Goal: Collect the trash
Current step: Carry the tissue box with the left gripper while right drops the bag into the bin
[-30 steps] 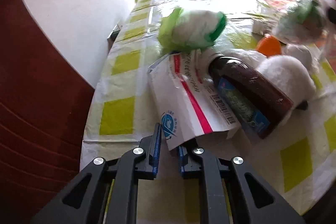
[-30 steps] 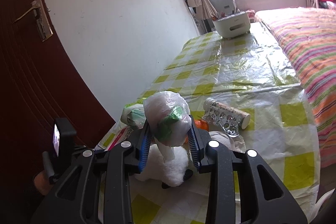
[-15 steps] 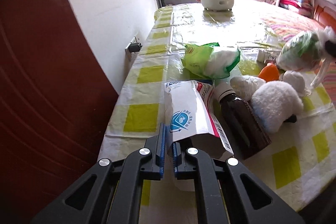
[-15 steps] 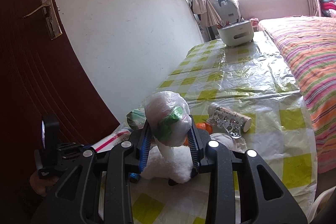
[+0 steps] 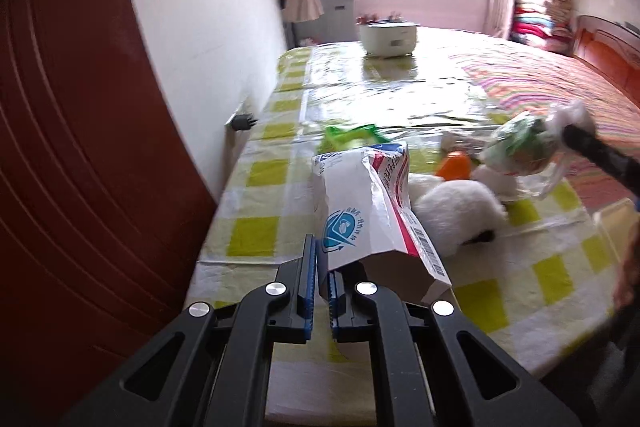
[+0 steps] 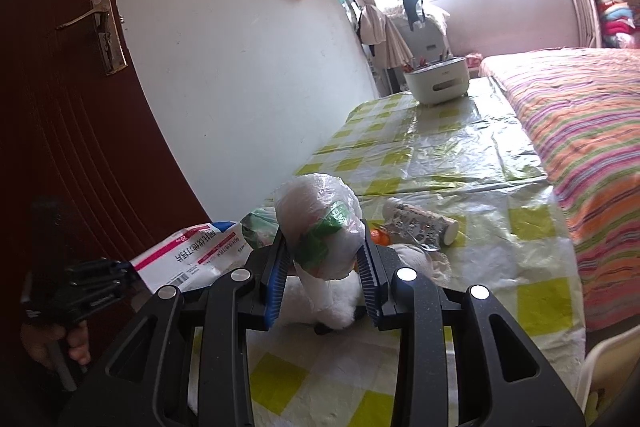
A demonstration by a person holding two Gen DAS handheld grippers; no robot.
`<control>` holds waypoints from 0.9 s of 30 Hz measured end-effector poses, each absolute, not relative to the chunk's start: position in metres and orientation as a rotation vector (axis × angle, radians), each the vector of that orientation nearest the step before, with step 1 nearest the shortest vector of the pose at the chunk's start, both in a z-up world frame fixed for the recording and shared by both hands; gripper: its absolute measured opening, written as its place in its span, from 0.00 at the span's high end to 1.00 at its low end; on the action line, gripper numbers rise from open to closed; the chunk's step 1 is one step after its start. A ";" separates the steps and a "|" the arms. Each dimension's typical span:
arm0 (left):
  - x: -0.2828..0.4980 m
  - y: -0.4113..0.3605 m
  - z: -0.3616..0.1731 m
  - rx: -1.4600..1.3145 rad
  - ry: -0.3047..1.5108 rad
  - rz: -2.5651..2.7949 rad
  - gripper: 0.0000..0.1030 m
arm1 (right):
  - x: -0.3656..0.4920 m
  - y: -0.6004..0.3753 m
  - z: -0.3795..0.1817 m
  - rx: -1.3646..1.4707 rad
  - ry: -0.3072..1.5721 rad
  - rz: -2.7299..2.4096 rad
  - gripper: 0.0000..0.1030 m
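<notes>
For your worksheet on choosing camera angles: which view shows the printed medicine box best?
The left wrist view: the medicine box fills the centre, pinched by the left gripper, logo and barcode visible. The right wrist view shows only one side, at the left.

Two wrist views, close over one table (image 5: pixel 256 235)

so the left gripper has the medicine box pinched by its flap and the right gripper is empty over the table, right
Not quite. The left gripper does pinch the medicine box by its flap, but the right gripper is not empty: its blue pads are closed on a knotted plastic bag with green inside, held above the white plush toy. The right wrist view shows it.
</notes>
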State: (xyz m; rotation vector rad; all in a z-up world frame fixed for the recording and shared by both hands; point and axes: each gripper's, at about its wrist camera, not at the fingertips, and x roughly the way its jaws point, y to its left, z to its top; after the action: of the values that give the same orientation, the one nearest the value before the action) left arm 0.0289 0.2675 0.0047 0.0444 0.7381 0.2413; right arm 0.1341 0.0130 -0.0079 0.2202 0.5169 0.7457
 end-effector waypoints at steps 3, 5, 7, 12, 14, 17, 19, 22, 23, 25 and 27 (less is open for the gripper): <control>0.028 0.251 0.008 0.057 0.731 0.188 0.95 | 0.127 0.001 -0.015 0.225 0.513 0.704 0.70; 0.027 0.240 0.008 0.064 0.730 0.159 0.95 | 0.123 -0.011 -0.019 0.235 0.512 0.670 0.70; 0.029 0.224 0.009 0.082 0.729 0.115 0.95 | 0.118 -0.024 -0.023 0.243 0.511 0.631 0.70; 0.033 0.195 0.010 0.100 0.719 0.037 0.95 | 0.105 -0.061 -0.033 0.277 0.497 0.520 0.70; 0.035 0.181 0.011 0.112 0.715 0.002 0.95 | 0.100 -0.075 -0.038 0.293 0.501 0.484 0.70; 0.038 0.165 0.010 0.123 0.720 -0.044 0.95 | 0.096 -0.093 -0.045 0.326 0.514 0.431 0.70; 0.040 0.154 0.009 0.134 0.723 -0.073 0.95 | 0.092 -0.105 -0.048 0.347 0.510 0.393 0.70; 0.043 0.137 0.007 0.152 0.729 -0.116 0.95 | 0.085 -0.121 -0.050 0.381 0.497 0.336 0.70; 0.043 0.130 0.007 0.157 0.730 -0.133 0.95 | 0.083 -0.128 -0.051 0.398 0.494 0.315 0.70; 0.044 0.121 0.007 0.170 0.729 -0.159 0.95 | 0.080 -0.142 -0.054 0.435 0.496 0.265 0.70; 0.045 0.111 0.008 0.183 0.729 -0.185 0.95 | 0.076 -0.156 -0.057 0.469 0.506 0.198 0.70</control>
State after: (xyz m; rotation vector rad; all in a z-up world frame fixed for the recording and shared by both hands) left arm 0.0445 0.1109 0.0076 0.1829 0.7286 -0.1848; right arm 0.0762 -0.1560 -0.0567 0.4691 0.5060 0.1982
